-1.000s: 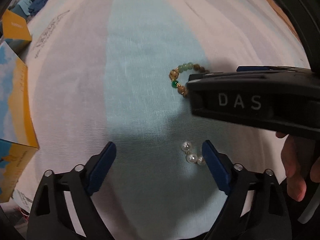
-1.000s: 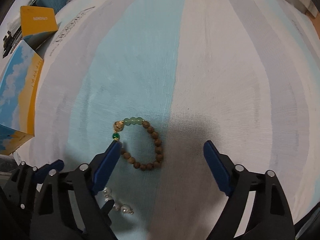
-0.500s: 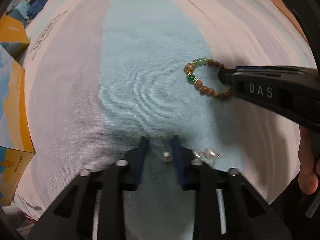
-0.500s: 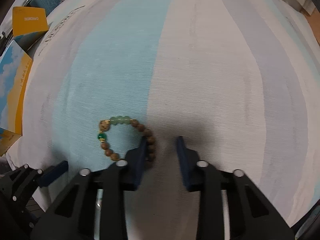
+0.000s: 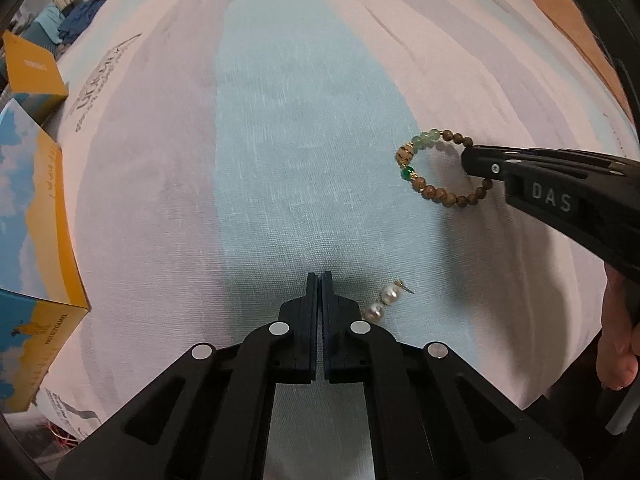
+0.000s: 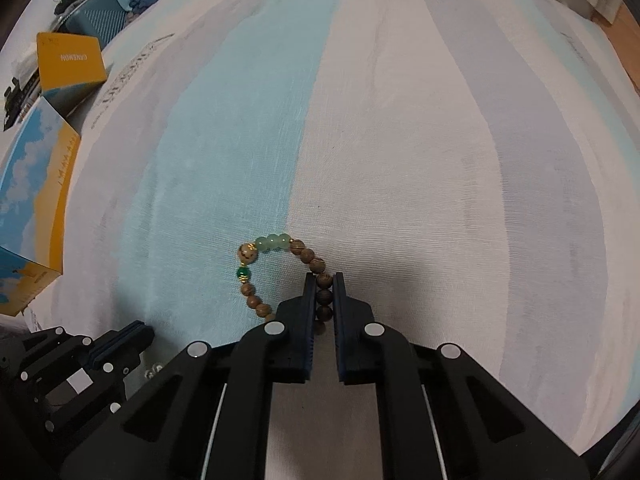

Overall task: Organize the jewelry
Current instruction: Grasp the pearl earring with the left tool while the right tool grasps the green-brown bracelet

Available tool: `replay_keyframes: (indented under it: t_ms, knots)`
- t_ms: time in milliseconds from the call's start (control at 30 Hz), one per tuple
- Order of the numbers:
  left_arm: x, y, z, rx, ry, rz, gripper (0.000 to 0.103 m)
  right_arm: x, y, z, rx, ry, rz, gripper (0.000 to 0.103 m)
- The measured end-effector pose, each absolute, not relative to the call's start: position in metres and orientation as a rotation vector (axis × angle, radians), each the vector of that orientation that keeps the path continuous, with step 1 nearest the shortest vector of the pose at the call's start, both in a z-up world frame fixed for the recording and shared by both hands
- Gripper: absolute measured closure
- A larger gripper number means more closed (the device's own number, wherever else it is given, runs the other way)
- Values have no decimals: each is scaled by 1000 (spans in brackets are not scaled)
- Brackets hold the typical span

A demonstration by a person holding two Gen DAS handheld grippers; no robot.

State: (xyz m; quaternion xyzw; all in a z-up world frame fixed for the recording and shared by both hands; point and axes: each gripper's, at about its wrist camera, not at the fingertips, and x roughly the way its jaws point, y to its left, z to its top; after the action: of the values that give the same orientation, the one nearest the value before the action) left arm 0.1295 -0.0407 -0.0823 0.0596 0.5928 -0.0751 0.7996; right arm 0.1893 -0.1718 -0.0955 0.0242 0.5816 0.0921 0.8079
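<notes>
A bracelet [image 6: 276, 268] of brown wooden and green beads lies on the striped cloth [image 6: 400, 160]. My right gripper [image 6: 324, 280] is shut on its right side, brown beads between the fingers; the gripper [image 5: 466, 160] and the bracelet [image 5: 424, 184] also show at the right of the left wrist view. A short pearl strand [image 5: 382, 302] lies on the cloth just right of my left gripper [image 5: 320, 276], whose jaws are pressed together. I cannot tell whether a pearl or the strand's end is pinched between them.
Blue and yellow cardboard boxes [image 5: 36, 248] stand along the left edge of the cloth; a smaller yellow box [image 6: 70, 60] sits behind them. A teal case and clothes [image 6: 104, 12] lie at the far left. A hand [image 5: 616, 340] holds the right gripper.
Both grippers went from wide open to shut. The right one closed on the bracelet's brown beads. The left one closed beside the pearl strand, with one pearl between its fingers half a second ago.
</notes>
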Motion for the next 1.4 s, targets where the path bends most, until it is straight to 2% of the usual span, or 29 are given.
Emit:
replay_keyframes:
  t_ms: [300, 400, 433, 467, 500, 533, 800, 900, 1133, 1300, 1367, 1400]
  knots:
    - [126, -42, -71, 135, 1263, -167, 102, 184, -176, -78, 66, 1213, 204, 96]
    - [122, -46, -70, 140, 1275, -187, 96, 183, -177, -79, 61, 1216, 199, 96]
    - [119, -48, -70, 152, 1270, -189, 79, 182, -178, -80, 60, 1218, 198, 96]
    - [115, -51, -68, 171, 1255, -193, 65, 181, -178, -82, 62, 1221, 196, 96]
    - [112, -54, -68, 184, 1248, -197, 41, 182, -176, -84, 63, 1224, 195, 96]
    - [110, -56, -68, 194, 1245, -200, 38, 183, -175, -86, 64, 1229, 194, 96]
    - [104, -66, -89, 267, 1285, -216, 38, 184, -177, -94, 74, 1246, 190, 96]
    - [105, -70, -97, 282, 1290, -224, 41, 184, -178, -95, 75, 1248, 187, 96]
    - [104, -72, -102, 216, 1324, -308, 81, 185, -180, -97, 76, 1250, 187, 96]
    - [103, -71, -96, 208, 1318, -301, 77, 184, -181, -98, 70, 1252, 188, 96]
    - [103, -72, -93, 226, 1301, -288, 60, 183, -181, -98, 74, 1252, 187, 96]
    - [102, -72, -91, 234, 1289, -275, 44, 183, -181, -98, 75, 1253, 187, 96]
